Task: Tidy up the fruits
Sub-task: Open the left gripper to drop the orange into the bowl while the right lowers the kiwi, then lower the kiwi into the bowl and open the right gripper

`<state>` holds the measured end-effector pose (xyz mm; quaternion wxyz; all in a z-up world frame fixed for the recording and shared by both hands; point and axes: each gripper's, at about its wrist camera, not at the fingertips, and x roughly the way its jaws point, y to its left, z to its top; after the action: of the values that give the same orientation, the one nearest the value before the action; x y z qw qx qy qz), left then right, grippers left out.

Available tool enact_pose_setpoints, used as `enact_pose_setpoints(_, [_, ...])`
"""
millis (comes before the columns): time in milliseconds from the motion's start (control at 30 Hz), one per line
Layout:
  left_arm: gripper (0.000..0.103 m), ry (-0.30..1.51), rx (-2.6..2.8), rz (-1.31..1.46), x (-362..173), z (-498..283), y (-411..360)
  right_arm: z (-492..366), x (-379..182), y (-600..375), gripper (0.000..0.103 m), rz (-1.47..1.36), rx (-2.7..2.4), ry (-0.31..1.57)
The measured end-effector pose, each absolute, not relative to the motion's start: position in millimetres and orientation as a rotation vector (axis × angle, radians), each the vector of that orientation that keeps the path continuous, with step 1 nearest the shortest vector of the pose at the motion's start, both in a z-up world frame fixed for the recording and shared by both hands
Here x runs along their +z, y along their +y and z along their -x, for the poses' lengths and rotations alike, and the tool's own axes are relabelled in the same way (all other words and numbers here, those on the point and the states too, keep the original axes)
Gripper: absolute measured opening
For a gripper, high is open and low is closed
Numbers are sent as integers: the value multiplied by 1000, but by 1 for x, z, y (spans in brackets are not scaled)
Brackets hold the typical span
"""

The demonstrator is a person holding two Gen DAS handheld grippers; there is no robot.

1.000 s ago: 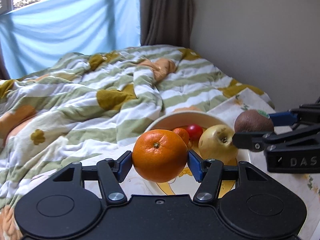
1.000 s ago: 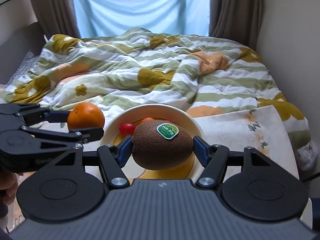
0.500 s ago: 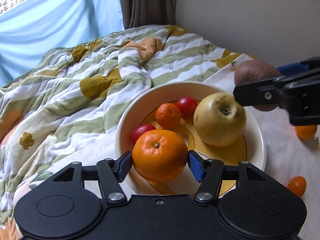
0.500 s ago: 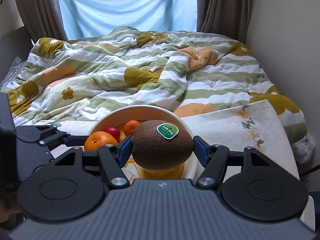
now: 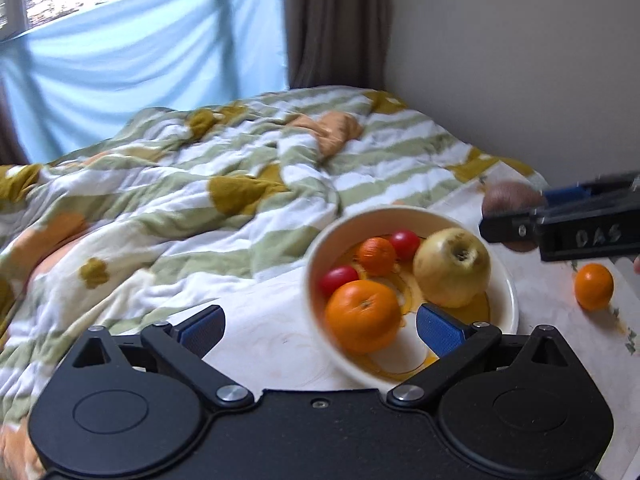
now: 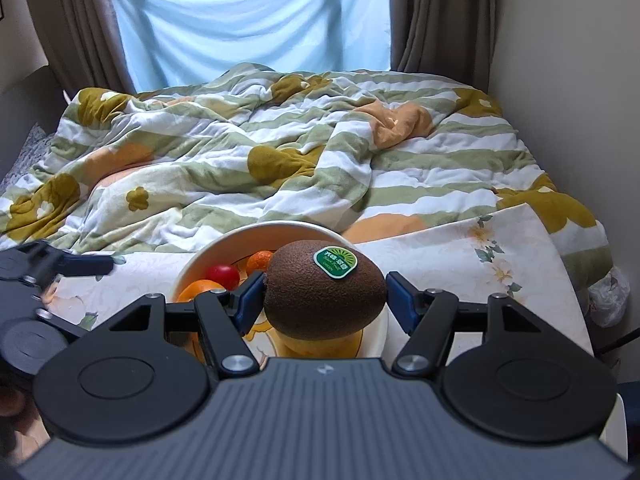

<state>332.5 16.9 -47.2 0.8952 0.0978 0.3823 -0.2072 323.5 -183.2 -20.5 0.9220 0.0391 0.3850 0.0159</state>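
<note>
Two claws are in view. The left claw stands with its blue pads spread wide and nothing between them, just short of the near rim of the bowl. The large orange lies inside the bowl at its near side, close to but apart from the right-hand pad. Also in the bowl: a yellow apple, a small mandarin and two red tomatoes. The right claw is clamped on a brown kiwi bearing a green sticker, held above the bowl's right portion. Another small mandarin rests on the floral table cloth, right of the bowl. A striped quilt covers the bed behind.
</note>
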Motion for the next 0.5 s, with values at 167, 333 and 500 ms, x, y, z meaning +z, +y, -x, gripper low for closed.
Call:
enact_pose_setpoints(167, [103, 765, -333, -155, -31, -314, 44, -325, -25, -165, 80, -59, 79, 809])
enact_pose_setpoints(333, [103, 749, -277, -138, -24, -298, 63, -324, -37, -140, 80, -59, 114, 826])
enact_pose_setpoints(500, [103, 751, -244, -119, -27, -285, 75, -323, -59, -126, 80, -78, 103, 877])
